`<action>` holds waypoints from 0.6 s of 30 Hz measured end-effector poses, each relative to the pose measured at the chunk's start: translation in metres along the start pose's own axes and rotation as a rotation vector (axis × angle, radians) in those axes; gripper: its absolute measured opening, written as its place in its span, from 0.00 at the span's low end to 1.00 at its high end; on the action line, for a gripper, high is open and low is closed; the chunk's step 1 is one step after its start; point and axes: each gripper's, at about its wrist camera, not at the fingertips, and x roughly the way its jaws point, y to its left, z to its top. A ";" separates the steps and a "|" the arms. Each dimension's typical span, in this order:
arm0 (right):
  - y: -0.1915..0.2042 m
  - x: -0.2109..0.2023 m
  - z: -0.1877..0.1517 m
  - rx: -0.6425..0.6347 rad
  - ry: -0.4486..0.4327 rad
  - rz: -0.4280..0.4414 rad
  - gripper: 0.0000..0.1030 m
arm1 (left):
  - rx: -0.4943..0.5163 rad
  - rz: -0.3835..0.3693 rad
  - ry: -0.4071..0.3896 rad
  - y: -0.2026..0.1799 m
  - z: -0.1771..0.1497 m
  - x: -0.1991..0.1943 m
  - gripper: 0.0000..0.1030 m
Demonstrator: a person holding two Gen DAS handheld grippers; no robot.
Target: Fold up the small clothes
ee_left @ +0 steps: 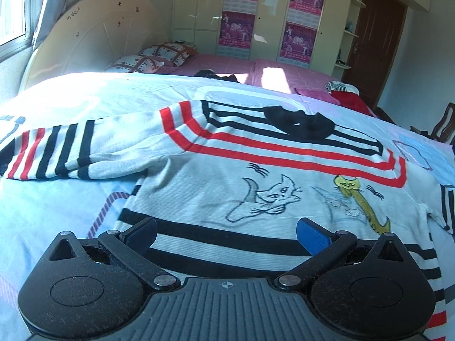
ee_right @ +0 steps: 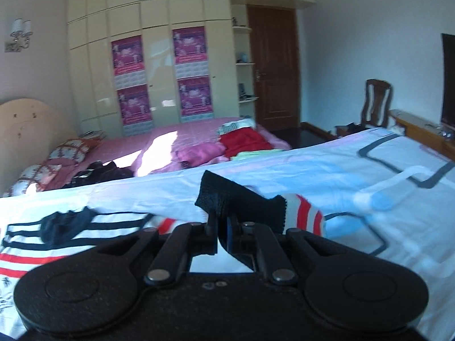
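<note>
The striped sweater point(ee_left: 256, 176) lies flat on the bed point(ee_left: 71, 204), cat print up, collar away from the person, its long axis running from hem to collar. The right gripper point(ee_right: 223, 218) is pressed together on the black cuff point(ee_right: 227, 199) of one sleeve, lifted clear of the sheet beside the body. The left gripper point(ee_left: 226, 234) hangs spread over the hem, pinching nothing. The other sleeve point(ee_left: 57, 153) stretches sideways; I'd guess the held sleeve goes across the chest, where there is open room
</note>
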 end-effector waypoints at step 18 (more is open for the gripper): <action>0.181 -0.007 -0.071 -0.212 0.067 0.351 0.23 | -0.138 -0.002 0.019 0.048 0.010 0.039 1.00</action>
